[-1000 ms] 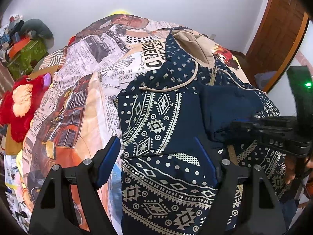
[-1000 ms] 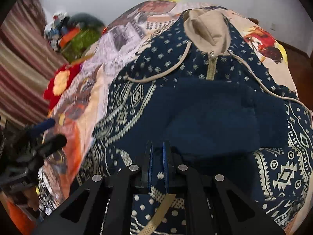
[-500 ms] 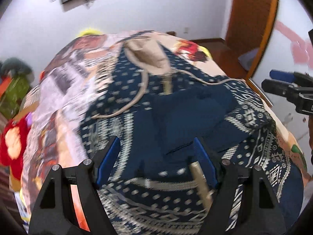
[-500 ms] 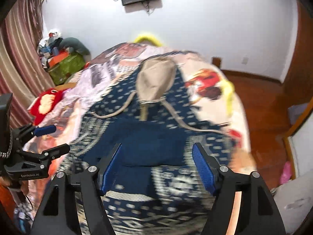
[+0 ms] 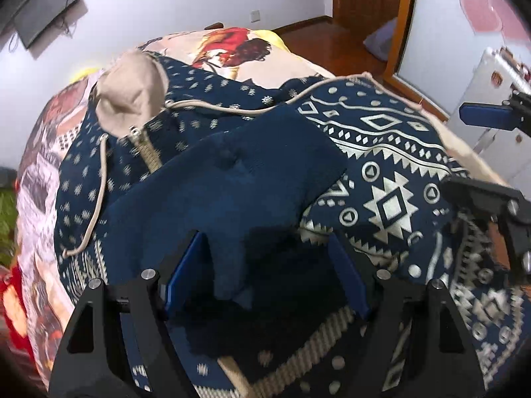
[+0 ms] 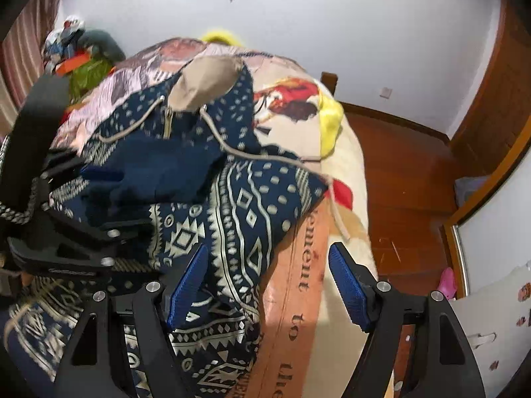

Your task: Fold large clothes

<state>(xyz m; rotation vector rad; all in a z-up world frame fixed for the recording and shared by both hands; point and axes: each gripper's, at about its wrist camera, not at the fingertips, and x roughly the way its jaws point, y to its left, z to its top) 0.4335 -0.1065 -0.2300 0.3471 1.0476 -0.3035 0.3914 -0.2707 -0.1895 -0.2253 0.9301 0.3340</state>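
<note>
Both jaws stand wide, gripping nothing; the right gripper [image 6: 265,285] has just been opening, and the left gripper [image 5: 265,275] straddles a plain navy fold. The navy patterned hoodie [image 5: 381,179] lies on the printed bedspread [image 6: 298,298]. Its right edge falls between the right jaws, bare floor [image 6: 405,179] beyond.

Navy zip-up hooded sweatshirt [image 5: 391,172]: white geometric bands of diamonds, zigzags and circles; small white flecks near the collar. Hood lining [image 5: 129,99] plain beige; drawcord [image 5: 99,195] and zip tape beige. Folded plain navy sleeve [image 5: 239,179], no pattern. Bedspread [image 6: 298,298]: newspaper print with red, orange and yellow pictures. Tongs: black frames, blue pads [image 6: 348,285]. Floor [image 6: 405,179] reddish-brown wood.
</note>
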